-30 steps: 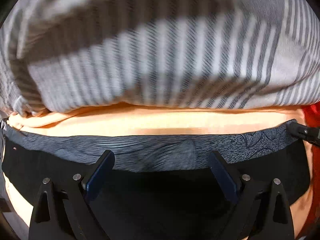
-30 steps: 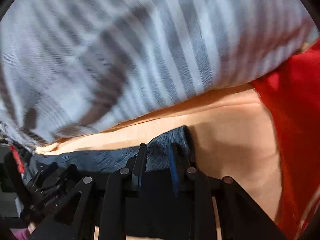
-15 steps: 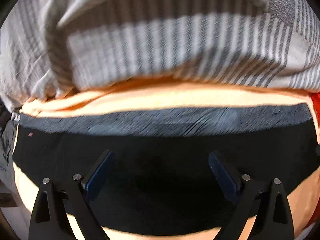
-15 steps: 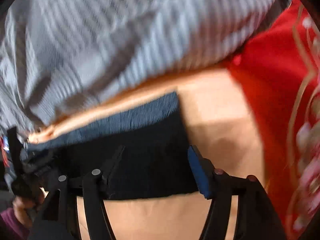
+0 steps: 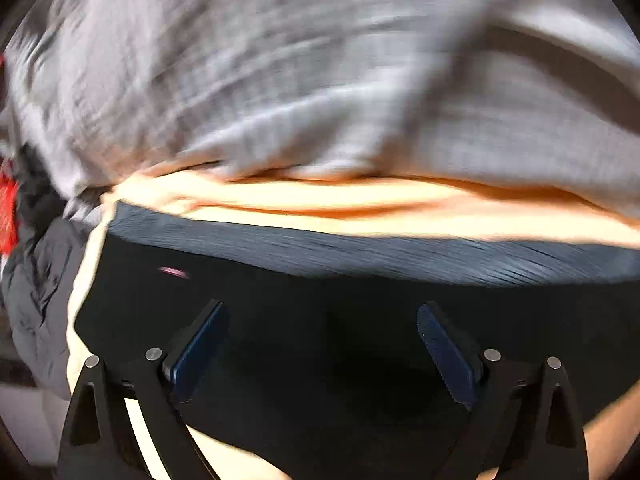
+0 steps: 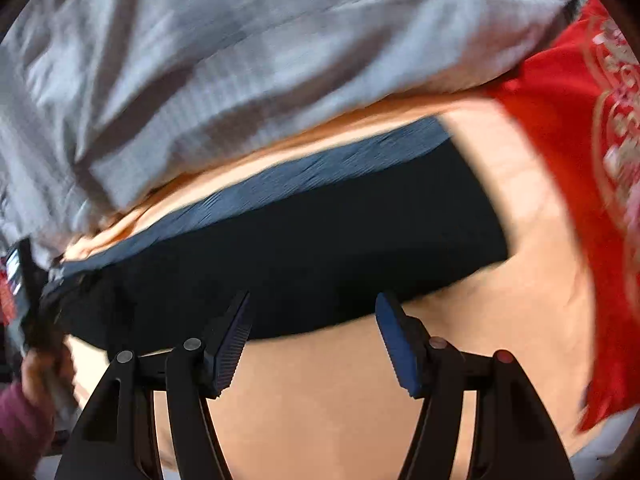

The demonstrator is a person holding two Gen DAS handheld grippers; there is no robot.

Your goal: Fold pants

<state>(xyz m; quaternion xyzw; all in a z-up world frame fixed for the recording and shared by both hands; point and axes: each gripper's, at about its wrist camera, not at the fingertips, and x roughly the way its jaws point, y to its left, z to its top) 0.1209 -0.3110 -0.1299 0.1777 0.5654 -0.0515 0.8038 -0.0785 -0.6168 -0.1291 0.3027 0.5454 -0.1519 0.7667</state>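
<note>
The black pants [image 5: 328, 320] lie folded flat on an orange sheet [image 5: 320, 204], with a blue-grey patterned band [image 5: 400, 252] along their far edge. My left gripper [image 5: 322, 340] is open and empty just above the pants. In the right wrist view the pants [image 6: 300, 248] lie as a dark strip ahead. My right gripper [image 6: 314, 332] is open and empty over their near edge. Both views are motion blurred.
A grey striped quilt [image 5: 320, 72] is piled behind the pants and also shows in the right wrist view [image 6: 240, 60]. A red patterned cloth [image 6: 580, 160] lies at the right. A grey garment [image 5: 36, 300] hangs at the left. The left hand [image 6: 40, 368] shows at the lower left.
My right gripper opened, let go of the pants' edge and drew back. My left gripper stayed open and also pulled back. The pants now lie flat.
</note>
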